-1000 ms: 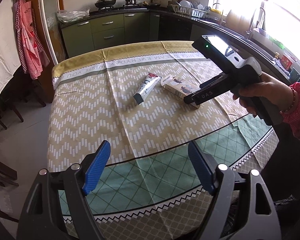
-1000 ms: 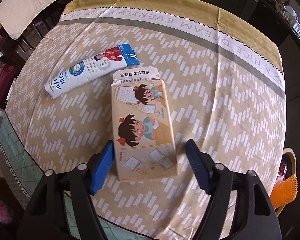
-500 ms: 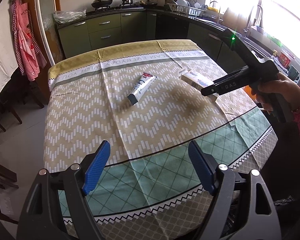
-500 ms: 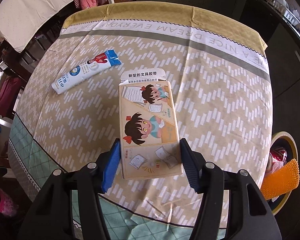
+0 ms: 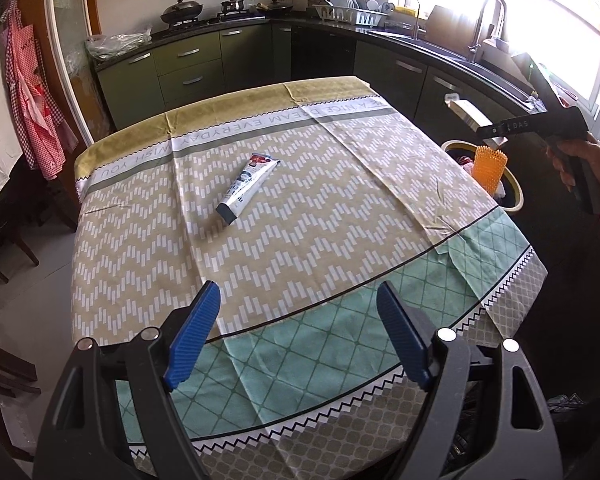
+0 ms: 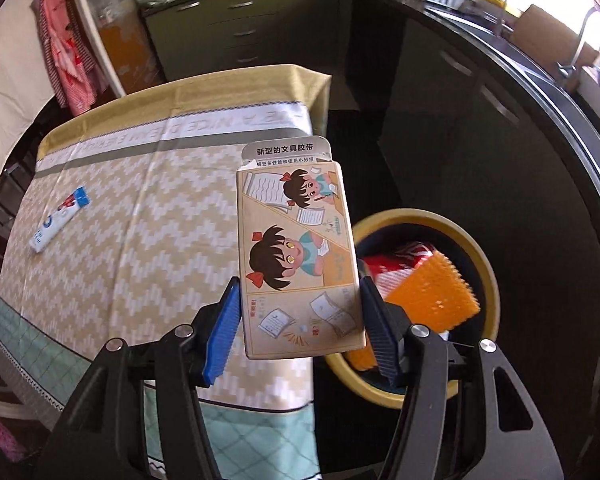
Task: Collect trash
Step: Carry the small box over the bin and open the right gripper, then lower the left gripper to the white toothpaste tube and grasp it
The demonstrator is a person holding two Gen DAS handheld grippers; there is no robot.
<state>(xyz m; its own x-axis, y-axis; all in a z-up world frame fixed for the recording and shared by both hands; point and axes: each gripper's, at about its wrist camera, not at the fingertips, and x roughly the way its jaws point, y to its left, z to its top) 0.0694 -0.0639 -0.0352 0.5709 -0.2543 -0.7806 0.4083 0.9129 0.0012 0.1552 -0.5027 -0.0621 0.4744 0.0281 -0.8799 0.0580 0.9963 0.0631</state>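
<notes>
Between the right gripper's (image 6: pixel 300 326) blue pads: a tan cartoon-printed carton (image 6: pixel 298 256), top flap open, clamped by its sides, clear of the table (image 6: pixel 100 240) edge, partly over the yellow-rimmed bin (image 6: pixel 488 276). Bin holds an orange spiked piece (image 6: pixel 436 296) and red-white wrappers (image 6: pixel 396 268). Left gripper (image 5: pixel 294 336) empty, jaws apart. Toothpaste tube (image 5: pixel 246 188) lies mid-table, well apart from bin.

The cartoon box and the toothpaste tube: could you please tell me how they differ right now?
The cartoon box is clamped in the right hand-held gripper beside the yellow-rimmed bin; the toothpaste tube lies untouched on the tablecloth. The box is broad, flat and tan; the tube is slim and mostly white. Both are printed packaging.
</notes>
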